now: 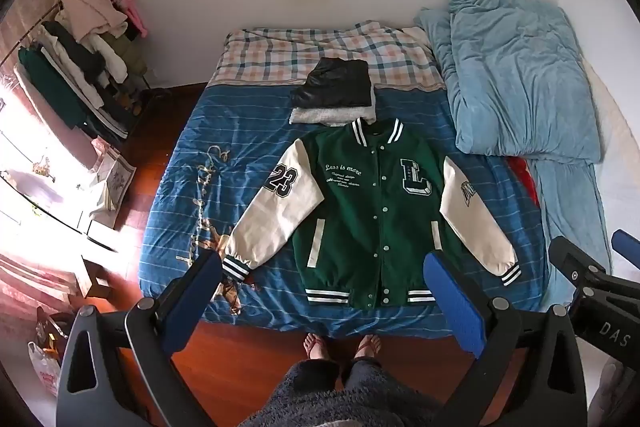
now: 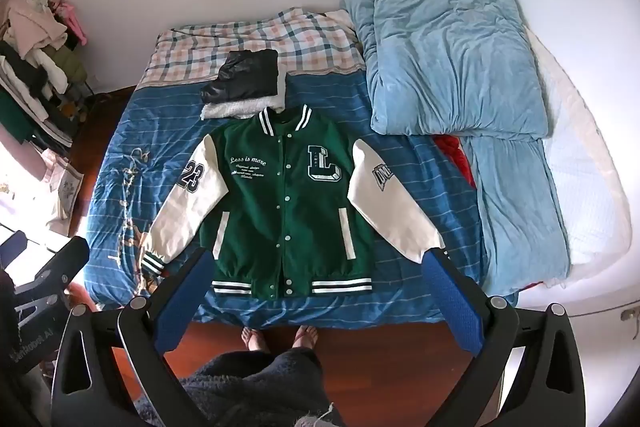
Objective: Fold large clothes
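Both claws high — angled down, gaping

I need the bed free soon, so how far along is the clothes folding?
Done: a black garment lies folded on a white one beyond the collar. In hand: nothing; the left gripper and right gripper hang open above the bed. Left: the green varsity jacket lies flat, snapped shut, sleeves spread, no fold made.

Green varsity jacket point(image 2: 288, 203) (cream sleeves spread) lies flat, buttoned, unfolded.
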Available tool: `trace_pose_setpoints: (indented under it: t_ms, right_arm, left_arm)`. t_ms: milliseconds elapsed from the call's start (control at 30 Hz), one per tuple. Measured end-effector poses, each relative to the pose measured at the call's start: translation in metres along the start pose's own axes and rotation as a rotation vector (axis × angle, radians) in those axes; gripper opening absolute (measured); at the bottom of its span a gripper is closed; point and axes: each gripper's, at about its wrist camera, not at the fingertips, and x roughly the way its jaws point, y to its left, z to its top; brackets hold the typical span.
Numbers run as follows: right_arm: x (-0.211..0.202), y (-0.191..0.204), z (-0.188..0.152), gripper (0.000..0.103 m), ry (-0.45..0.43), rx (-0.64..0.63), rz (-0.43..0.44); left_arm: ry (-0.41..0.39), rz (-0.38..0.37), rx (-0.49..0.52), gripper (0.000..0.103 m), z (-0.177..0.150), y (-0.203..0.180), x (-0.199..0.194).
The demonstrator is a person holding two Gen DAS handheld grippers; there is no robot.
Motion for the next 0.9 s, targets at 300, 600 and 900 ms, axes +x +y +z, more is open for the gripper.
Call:
trace_pose_setpoints:
  t_ms: [300,600,900]
  right_arm:
    - [0.0006,0.0006,0.0006,0.103,0.009,-0.002,-0.001]
    - [0.0002,0.0015,-0.0010,0.103,0.004,-0.004,0.000]
    - [-0.0024,0.0031,0.0017,0.103,0.004,-0.012,0.006]
  left_arm:
    - [-0.005,0.008,-0.011,0.103,-0.0007,0.0000,0.0000]
    - [-0.007,0.000,0.001,0.103,0.0009,-0.0011,-0.0013]
    - [-0.009,-0.003,-0.001,0.103,0.0067,0.0027,-0.0009]
